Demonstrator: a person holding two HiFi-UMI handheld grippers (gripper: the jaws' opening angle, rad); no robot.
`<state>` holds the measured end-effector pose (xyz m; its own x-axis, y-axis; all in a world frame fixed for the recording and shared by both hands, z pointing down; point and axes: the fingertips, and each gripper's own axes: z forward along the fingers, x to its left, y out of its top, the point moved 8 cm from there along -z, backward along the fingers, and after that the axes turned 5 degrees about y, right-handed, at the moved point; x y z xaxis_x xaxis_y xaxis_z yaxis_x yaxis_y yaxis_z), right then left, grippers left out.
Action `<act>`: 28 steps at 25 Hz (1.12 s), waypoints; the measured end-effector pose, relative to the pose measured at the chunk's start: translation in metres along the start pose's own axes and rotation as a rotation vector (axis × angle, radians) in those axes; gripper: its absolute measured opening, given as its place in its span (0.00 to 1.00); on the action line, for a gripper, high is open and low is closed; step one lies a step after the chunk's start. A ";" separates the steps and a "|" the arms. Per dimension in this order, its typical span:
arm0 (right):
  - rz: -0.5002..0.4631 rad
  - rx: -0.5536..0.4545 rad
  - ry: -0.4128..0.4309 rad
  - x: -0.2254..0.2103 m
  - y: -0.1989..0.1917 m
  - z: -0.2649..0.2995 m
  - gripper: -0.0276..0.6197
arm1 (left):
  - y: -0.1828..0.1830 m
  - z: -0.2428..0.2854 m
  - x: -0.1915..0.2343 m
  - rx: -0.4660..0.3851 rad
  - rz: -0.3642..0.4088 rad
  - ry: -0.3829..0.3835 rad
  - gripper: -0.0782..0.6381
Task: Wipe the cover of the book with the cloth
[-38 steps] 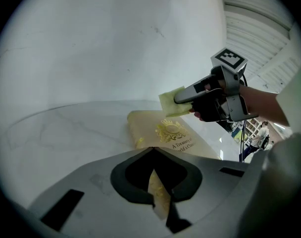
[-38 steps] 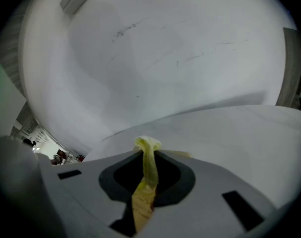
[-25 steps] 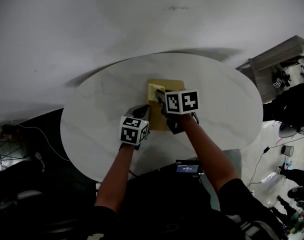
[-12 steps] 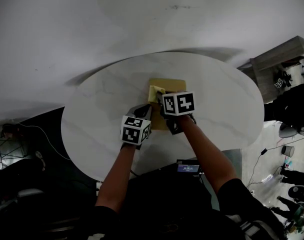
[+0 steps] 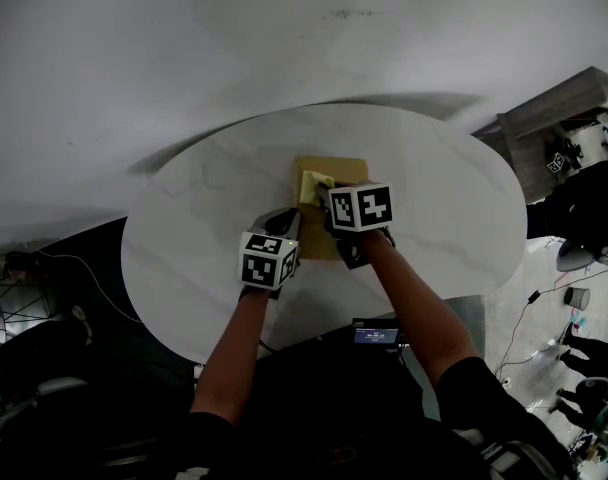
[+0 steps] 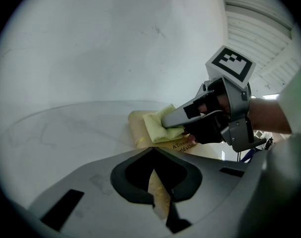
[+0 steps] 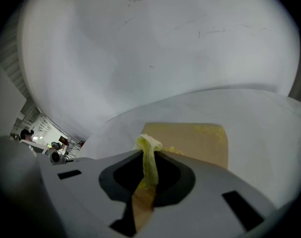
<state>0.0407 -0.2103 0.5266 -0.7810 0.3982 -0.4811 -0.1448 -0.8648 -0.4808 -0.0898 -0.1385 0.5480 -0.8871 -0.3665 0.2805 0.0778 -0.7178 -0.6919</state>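
Head view: tan book (image 5: 346, 168) lies flat near middle of round white table (image 5: 184, 258). Yellow cloth (image 5: 314, 181) sits on book's left part, toward its far edge. Right gripper (image 5: 322, 193) over book, on cloth. Left gripper (image 5: 287, 220) at book's near left corner.

Left gripper view: own jaws drawn together, thin slit showing sliver of book; pinching or merely pressing it, hard to say. Beyond, right gripper holds cloth against cover.

Right gripper view: jaws clamped on cloth, bunch poking past tips onto book.

Much of the book (image 5: 346, 171) under the right tongs (image 5: 320, 192)
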 end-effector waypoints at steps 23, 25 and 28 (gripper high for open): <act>0.066 -0.052 -0.104 -0.057 -0.018 -0.055 0.18 | 0.001 0.000 -0.001 0.002 0.002 0.009 0.11; 0.071 -0.055 -0.113 -0.062 -0.019 -0.059 0.18 | 0.001 0.000 -0.002 0.003 0.001 0.009 0.11; 0.083 -0.061 -0.125 -0.068 -0.022 -0.065 0.18 | 0.001 0.000 -0.002 0.003 0.001 0.010 0.11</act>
<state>0.1364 -0.1982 0.5218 -0.8590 0.2817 -0.4276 -0.0425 -0.8714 -0.4887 -0.0880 -0.1383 0.5465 -0.8914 -0.3612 0.2736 0.0796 -0.7192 -0.6903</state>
